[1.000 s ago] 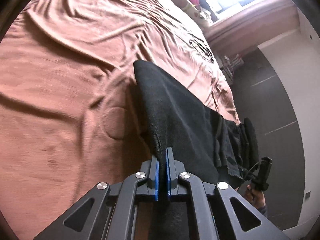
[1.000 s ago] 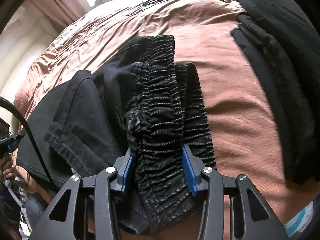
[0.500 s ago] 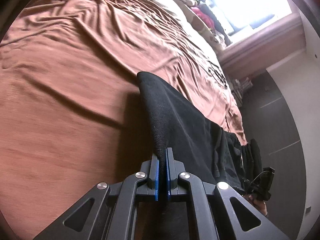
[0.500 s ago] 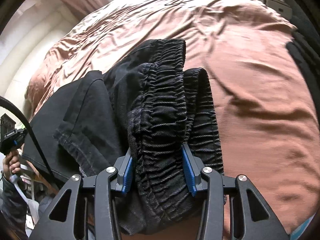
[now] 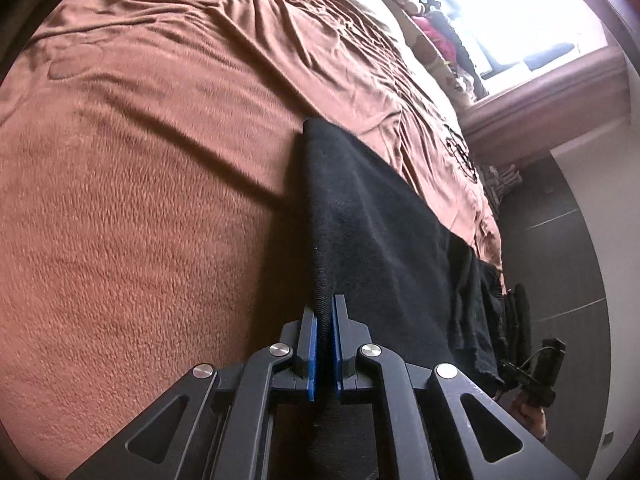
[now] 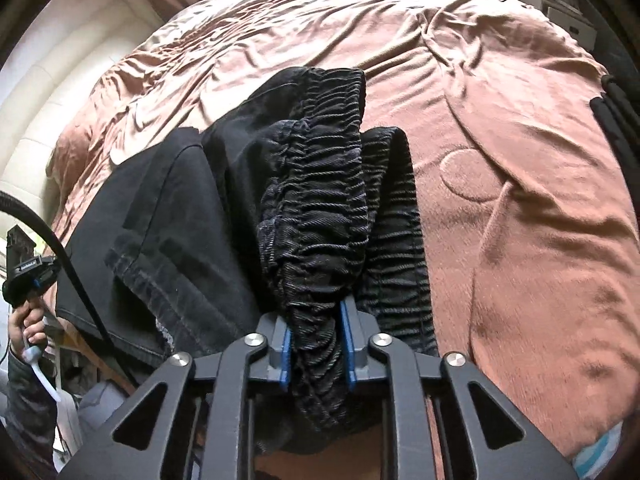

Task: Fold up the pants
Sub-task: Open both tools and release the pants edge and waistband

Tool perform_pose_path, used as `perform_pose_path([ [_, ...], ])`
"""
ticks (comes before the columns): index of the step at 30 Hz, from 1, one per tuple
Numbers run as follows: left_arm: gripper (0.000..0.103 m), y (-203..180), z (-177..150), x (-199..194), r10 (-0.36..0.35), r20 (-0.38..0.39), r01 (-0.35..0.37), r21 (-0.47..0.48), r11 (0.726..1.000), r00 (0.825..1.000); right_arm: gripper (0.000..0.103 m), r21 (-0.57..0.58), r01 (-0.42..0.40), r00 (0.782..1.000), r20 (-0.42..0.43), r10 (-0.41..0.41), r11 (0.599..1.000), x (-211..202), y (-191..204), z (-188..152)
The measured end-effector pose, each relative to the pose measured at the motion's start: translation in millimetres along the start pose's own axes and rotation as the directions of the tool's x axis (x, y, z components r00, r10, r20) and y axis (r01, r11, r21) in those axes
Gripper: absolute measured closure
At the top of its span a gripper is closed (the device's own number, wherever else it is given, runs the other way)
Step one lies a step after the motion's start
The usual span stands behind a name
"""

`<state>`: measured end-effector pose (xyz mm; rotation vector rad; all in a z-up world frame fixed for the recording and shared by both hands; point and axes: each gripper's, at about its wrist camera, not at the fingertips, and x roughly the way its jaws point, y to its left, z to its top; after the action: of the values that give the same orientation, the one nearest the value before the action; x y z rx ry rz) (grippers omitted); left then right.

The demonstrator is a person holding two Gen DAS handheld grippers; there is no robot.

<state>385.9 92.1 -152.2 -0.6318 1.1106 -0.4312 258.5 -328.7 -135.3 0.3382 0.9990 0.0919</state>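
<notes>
Left wrist view: left gripper (image 5: 324, 320) at bottom centre, blue pads pressed nearly together, clamped on a thin edge of the black pants (image 5: 372, 232). The cloth runs from the fingertips up to a blunt end at frame centre and widens toward lower right, over the brown bedspread (image 5: 140, 200). Bright window (image 5: 520, 12) upper right, with stuffed items on the sill below it. The other handheld device shows small at lower right.

Right wrist view: right gripper (image 6: 316, 344) at bottom centre, jaws part-way closed and pinching a thick bunch of the elastic waistband (image 6: 320, 208). The gathered band rises to frame centre; smoother legs of the pants spread to the left. Bedspread fills the right and top. Dark clothing (image 6: 616, 128) sits at the right edge. A hand (image 6: 28, 320) holding the left device appears at left edge.
</notes>
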Motion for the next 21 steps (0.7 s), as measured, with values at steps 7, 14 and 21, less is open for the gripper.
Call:
perform_pose_path([
  [7,0.092,8,-12,-2,0.043,-0.007,-0.043,-0.008,0.999,0.999,0.091,0.015,0.072,0.997,-0.040,-0.072,0.997,5,-4,-15],
  [14,0.069,20,-38,-8,0.050,-0.006,-0.050,-0.029,0.998,0.999,0.062,-0.017,0.148,0.989,0.008,-0.148,0.989,-18,2,-21],
  [21,0.062,16,-62,-18,0.074,0.035,-0.074,0.003,0.997,0.997,0.060,-0.099,0.177,0.981,0.097,-0.167,0.979,-44,31,-18],
])
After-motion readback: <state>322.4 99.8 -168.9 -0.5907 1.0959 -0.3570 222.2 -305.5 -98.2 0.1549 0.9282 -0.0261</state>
